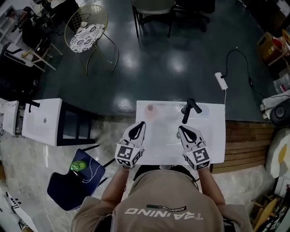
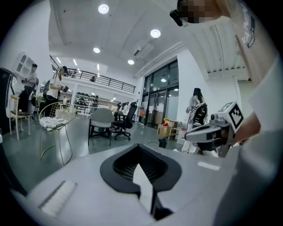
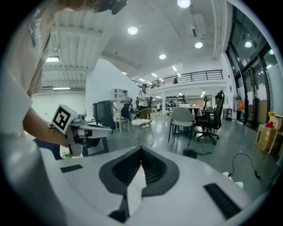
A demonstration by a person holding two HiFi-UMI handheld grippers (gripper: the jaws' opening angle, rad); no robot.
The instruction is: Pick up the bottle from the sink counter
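The white sink counter (image 1: 213, 136) lies right in front of me, with a black faucet (image 1: 188, 109) at its far side. A faint pinkish round spot (image 1: 150, 108) shows at the counter's far left, too washed out to name. A green bottle (image 1: 78, 166) lies on a dark blue seat (image 1: 72, 186) to the lower left, off the counter. My left gripper (image 1: 141, 123) is shut and empty over the counter's near left part. My right gripper (image 1: 181, 128) is shut and empty just short of the faucet. In each gripper view the jaws meet, left gripper (image 2: 139, 150) and right gripper (image 3: 141, 150).
A white cabinet (image 1: 43, 121) stands left of the counter. Beyond it are a wire chair with a patterned cushion (image 1: 86, 31) and an office chair (image 1: 152, 9) on the dark floor. A power strip with a cable (image 1: 221, 80) lies at the right, near wooden boards (image 1: 244, 145).
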